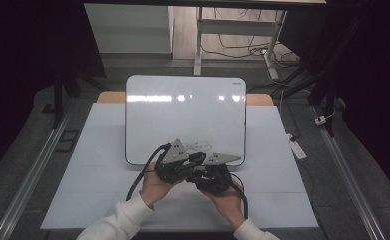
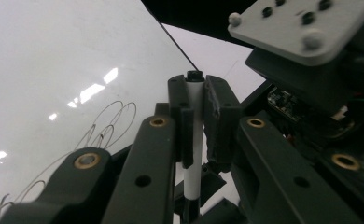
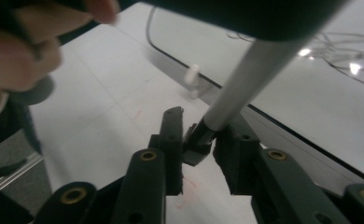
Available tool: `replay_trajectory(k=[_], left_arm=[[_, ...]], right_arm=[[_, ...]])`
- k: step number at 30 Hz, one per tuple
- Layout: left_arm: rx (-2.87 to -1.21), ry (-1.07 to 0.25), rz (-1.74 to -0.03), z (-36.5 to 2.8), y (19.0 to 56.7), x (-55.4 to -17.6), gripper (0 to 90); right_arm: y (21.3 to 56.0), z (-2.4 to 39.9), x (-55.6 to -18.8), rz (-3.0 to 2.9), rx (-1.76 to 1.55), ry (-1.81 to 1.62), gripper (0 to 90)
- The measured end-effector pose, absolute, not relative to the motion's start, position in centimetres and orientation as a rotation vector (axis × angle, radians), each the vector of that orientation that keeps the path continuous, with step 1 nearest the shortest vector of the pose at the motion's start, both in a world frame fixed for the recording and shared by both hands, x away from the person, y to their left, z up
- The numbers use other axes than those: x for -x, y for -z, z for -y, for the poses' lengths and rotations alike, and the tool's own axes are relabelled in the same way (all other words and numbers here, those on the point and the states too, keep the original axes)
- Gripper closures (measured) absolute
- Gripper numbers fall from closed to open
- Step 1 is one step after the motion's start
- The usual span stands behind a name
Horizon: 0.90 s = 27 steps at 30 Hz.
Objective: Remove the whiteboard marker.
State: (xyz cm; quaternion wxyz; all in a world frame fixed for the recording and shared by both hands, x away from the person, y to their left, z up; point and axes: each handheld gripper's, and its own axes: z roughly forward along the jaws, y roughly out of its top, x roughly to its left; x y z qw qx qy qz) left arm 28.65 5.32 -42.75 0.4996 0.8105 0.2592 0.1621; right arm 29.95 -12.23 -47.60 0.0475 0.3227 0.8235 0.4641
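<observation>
A white-barrelled marker (image 2: 195, 140) with a black end stands between my left gripper's (image 2: 196, 109) jaws, which are shut on its barrel. In the right gripper view the same barrel (image 3: 248, 79) slants down to its black cap (image 3: 198, 139), and my right gripper (image 3: 199, 140) is shut on that cap. From the high view both grippers, left (image 1: 193, 160) and right (image 1: 199, 172), meet tip to tip over the front edge of a glossy whiteboard (image 1: 183, 110). Thin scribbled loops (image 2: 110, 126) mark the board near them.
The whiteboard lies on a white sheet (image 1: 93, 170) covering the table. A small white object (image 3: 192, 77) sits by the board's front edge. My right gripper's grey plate (image 2: 301, 25) fills the upper right of the left gripper view. Cables and a desk frame (image 1: 243, 45) lie beyond the table.
</observation>
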Motion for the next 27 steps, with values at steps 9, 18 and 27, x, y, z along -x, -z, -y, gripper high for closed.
replay_trajectory(k=[9,18,27], left_arm=[[-1.879,-0.349,-0.677,-7.6,41.8,-28.2,49.3],[-1.913,-0.299,-0.924,-18.6,45.3,-24.9,34.6],[-1.881,-0.286,-1.126,-24.7,50.0,-23.0,33.7]], right_arm=[[47.6,13.1,-30.3,-2.515,-0.991,-1.371,76.9],[47.2,16.2,-32.1,-2.280,-0.955,-1.485,76.9],[46.8,15.4,-34.8,-2.141,-0.896,-1.534,77.2]])
